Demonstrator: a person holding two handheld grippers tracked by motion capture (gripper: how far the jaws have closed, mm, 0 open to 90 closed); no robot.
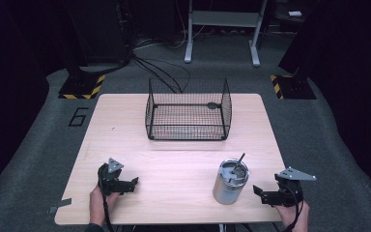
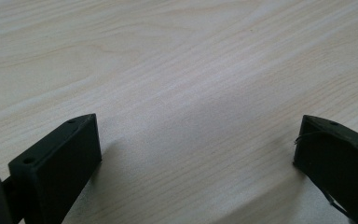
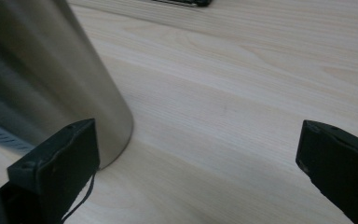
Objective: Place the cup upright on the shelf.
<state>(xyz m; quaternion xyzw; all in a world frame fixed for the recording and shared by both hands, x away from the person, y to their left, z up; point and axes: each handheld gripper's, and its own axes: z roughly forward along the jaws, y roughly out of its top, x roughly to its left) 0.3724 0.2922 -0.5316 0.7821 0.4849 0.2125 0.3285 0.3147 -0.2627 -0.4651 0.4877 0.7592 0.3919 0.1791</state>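
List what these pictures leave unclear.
- High view: what lies inside the steel cup, too small; a thin stick pokes out.
- Right gripper view: the cup's top, cut off by the edge.
- High view: dark spot in the wire basket, too small.

Colours: pale wood, black hardware, one silver tumbler.

Table [image 1: 174, 164] centre frame is light beige wood with faint streaky grain, clearest in both gripper views. Wire basket [image 1: 188, 110] upper centre is black, fine square mesh. Tumbler [image 1: 230, 181] lower right is brushed silver metal with a dark straw; in the right gripper view its wall [image 3: 51, 74] shows grey-to-bronze vertical streaks. Left gripper [image 1: 125, 185] and right gripper [image 1: 263, 192] are matte black, each topped by a grey plate. Floor is dark grey carpet. Black bases at upper left [image 1: 82, 86] and upper right [image 1: 292, 86] carry yellow-black hazard stripes. Light grey frame legs [image 1: 222, 29] at top centre.
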